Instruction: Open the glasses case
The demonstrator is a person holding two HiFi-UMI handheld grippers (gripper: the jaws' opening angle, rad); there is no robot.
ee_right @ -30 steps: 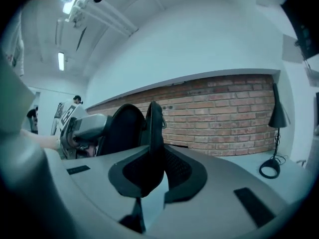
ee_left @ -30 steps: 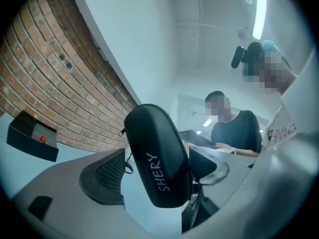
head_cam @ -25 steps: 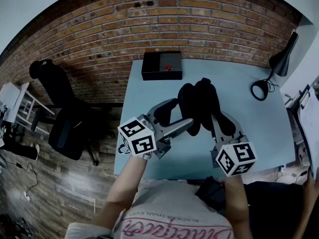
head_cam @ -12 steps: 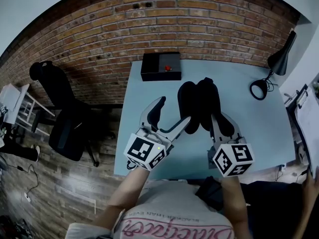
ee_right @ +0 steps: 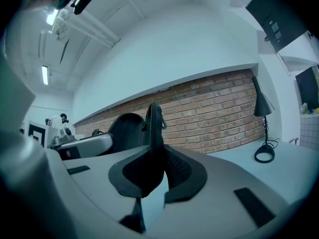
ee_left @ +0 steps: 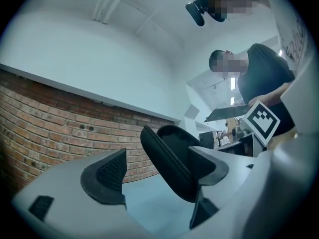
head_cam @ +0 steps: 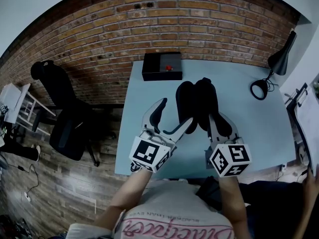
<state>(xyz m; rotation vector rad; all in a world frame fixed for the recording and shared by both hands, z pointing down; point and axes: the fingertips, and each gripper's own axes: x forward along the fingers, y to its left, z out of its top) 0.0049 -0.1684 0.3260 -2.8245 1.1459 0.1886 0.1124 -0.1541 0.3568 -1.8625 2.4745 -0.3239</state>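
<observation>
Case (head_cam: 197, 103): black, lid swung open, both halves upright and splayed, held above the middle of the desk (head_cam: 249, 128).

Right hand-held gripper (head_cam: 218, 123): jaws nearly together, pads pinching the rim of the right half of the case; the right gripper view shows the thin wall clamped between them.

Left hand-held gripper (head_cam: 174, 114): jaws wide apart and just been closing a little. The left half of the case stands between them and leans against one jaw. The other pad is clear of it, so there is no grip.

Desk: light blue, set against a brick wall.

Box (head_cam: 162, 66): black, with a red spot on top, at the far edge.

Lamp (head_cam: 279, 63): black, at the far right corner.

Chair (head_cam: 65, 118): black, on the floor to the left.
</observation>
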